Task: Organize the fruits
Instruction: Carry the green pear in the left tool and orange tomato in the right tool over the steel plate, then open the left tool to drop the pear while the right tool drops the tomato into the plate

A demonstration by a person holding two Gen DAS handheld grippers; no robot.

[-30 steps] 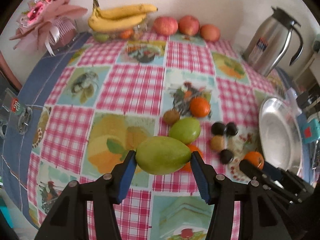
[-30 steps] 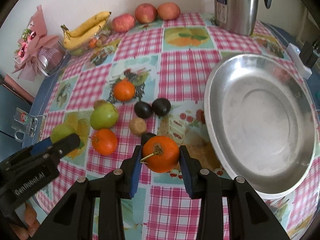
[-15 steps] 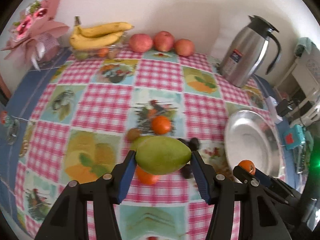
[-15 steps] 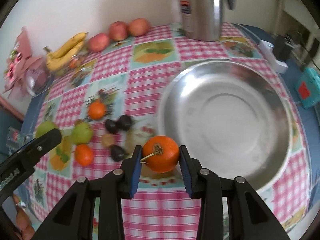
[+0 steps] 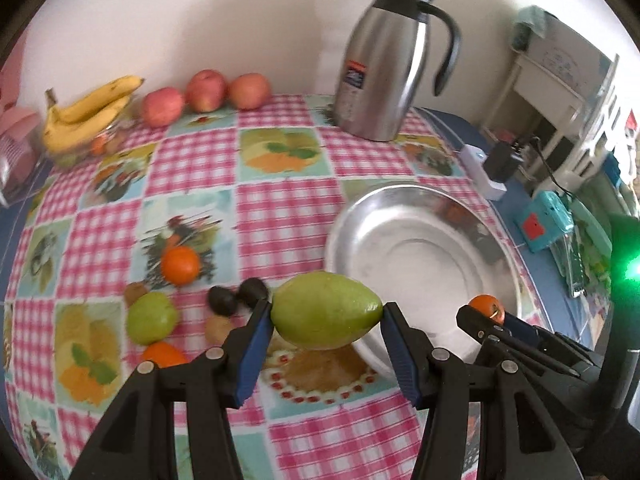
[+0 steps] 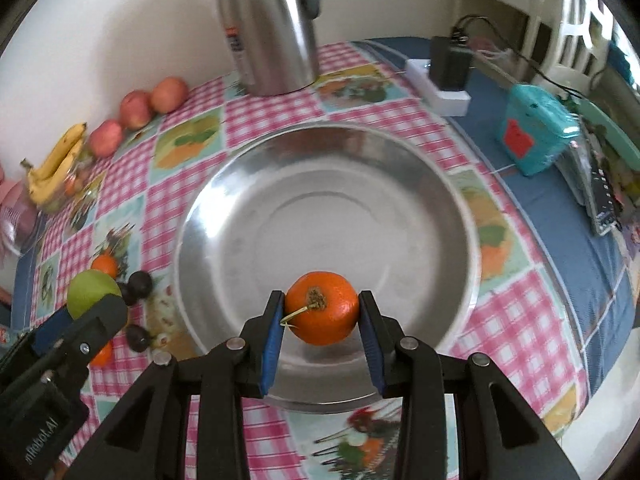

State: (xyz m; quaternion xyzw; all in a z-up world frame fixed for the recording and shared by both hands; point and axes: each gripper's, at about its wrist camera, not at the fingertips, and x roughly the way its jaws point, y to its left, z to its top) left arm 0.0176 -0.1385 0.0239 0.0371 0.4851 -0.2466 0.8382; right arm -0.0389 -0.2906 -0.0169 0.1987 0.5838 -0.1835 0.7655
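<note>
My left gripper [image 5: 326, 316] is shut on a green mango [image 5: 326, 310], held above the table just left of the steel plate [image 5: 420, 224]. My right gripper [image 6: 322, 314] is shut on an orange [image 6: 322, 307], held over the near part of the steel plate [image 6: 320, 184]. The right gripper also shows in the left wrist view [image 5: 482, 312]. On the cloth to the left lie another orange [image 5: 180, 266], a green fruit [image 5: 152, 318], a second orange [image 5: 164, 354], two dark fruits [image 5: 222, 300] and brown kiwis [image 5: 218, 328].
A steel jug [image 5: 384, 64] stands at the back. Three apples [image 5: 206, 90] and bananas [image 5: 86, 114] line the far wall. A white charger block [image 6: 444, 80] and a teal box [image 6: 536, 128] sit right of the plate.
Both grippers have moved right and forward with their fruit. The orange now hangs over the plate and the mango has come up to the plate's left rim.
</note>
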